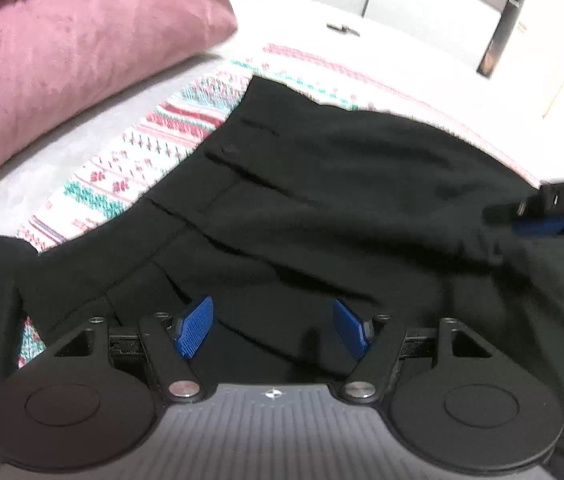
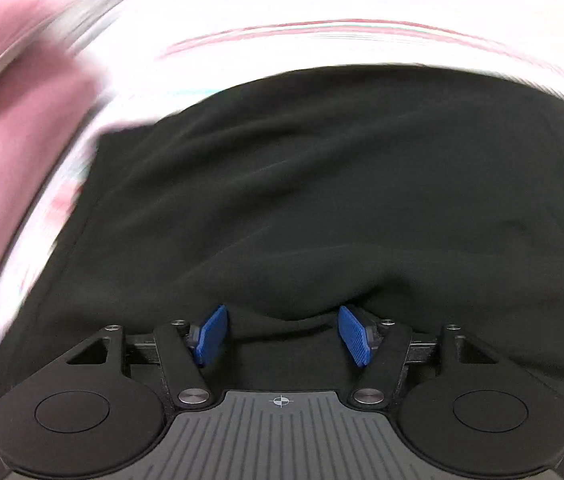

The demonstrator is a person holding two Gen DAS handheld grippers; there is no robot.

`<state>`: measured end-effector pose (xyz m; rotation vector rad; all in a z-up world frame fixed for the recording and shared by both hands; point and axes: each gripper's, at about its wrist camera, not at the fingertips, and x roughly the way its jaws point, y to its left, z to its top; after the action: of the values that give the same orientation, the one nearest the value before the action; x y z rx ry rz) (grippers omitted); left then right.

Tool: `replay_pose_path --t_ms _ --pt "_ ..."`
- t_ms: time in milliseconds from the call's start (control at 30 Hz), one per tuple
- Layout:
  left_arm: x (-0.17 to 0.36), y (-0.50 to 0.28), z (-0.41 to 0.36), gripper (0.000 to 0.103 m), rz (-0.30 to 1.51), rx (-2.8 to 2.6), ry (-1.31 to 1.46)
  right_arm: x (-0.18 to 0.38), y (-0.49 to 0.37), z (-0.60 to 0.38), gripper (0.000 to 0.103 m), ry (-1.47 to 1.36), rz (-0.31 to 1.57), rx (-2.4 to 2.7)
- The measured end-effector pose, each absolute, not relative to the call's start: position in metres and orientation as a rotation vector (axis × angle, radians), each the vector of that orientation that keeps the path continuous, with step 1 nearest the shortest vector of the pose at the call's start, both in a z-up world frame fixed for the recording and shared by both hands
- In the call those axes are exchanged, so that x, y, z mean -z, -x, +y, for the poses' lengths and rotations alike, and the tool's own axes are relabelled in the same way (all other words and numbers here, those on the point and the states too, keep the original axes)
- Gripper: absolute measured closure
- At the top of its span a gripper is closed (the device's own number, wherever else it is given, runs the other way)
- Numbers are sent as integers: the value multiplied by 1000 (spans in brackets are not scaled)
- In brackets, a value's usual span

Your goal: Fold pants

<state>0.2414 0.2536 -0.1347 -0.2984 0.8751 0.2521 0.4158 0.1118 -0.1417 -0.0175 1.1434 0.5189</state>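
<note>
Black pants [image 1: 321, 184] lie spread on a patterned bedspread [image 1: 154, 148], waistband toward the left. My left gripper [image 1: 273, 326] is open just over the near part of the pants, blue pads apart, nothing between them. My right gripper [image 2: 283, 334] is open too, low over a raised fold of the black pants [image 2: 321, 184]; the fabric edge sits between the pads without being pinched. The right gripper also shows at the right edge of the left wrist view [image 1: 537, 224]. The right wrist view is blurred by motion.
A pink pillow [image 1: 62, 68] lies at the back left of the bed, also in the right wrist view [image 2: 10, 140]. White furniture with a dark frame [image 1: 441, 4] stands behind the bed. A small dark object [image 1: 341, 28] lies on the white sheet.
</note>
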Motion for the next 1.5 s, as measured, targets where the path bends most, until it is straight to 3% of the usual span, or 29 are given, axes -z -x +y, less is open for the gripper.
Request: replay_pose_path --t_ms 100,233,567,833,1033,1200,1267,1300,1333,1433,1500 --pt "141 -248 247 10 898 -248 286 105 -413 113 32 70 1008 -586" --pt "150 -256 243 10 936 -244 291 84 -452 134 32 161 844 -639" --pt "153 -255 261 10 946 -273 348 165 -547 223 32 596 887 -565" --pt "152 -257 261 10 946 -280 348 175 -575 252 33 532 849 -635" --pt "151 -255 251 7 945 -292 318 148 -570 242 33 445 760 -767" --pt "152 -258 251 6 942 -301 314 175 -582 247 33 473 843 -679" --pt "152 -259 248 6 942 -307 298 176 -580 244 57 441 849 -698" --pt "152 -260 247 6 941 -310 294 175 -576 245 76 440 848 -735" --pt "152 -261 246 6 942 -312 295 173 -572 247 84 452 853 -754" --pt "151 -263 256 6 937 -309 352 169 -556 261 95 568 819 -736" --pt "151 -263 269 6 927 -305 421 164 -542 267 97 629 772 -712"
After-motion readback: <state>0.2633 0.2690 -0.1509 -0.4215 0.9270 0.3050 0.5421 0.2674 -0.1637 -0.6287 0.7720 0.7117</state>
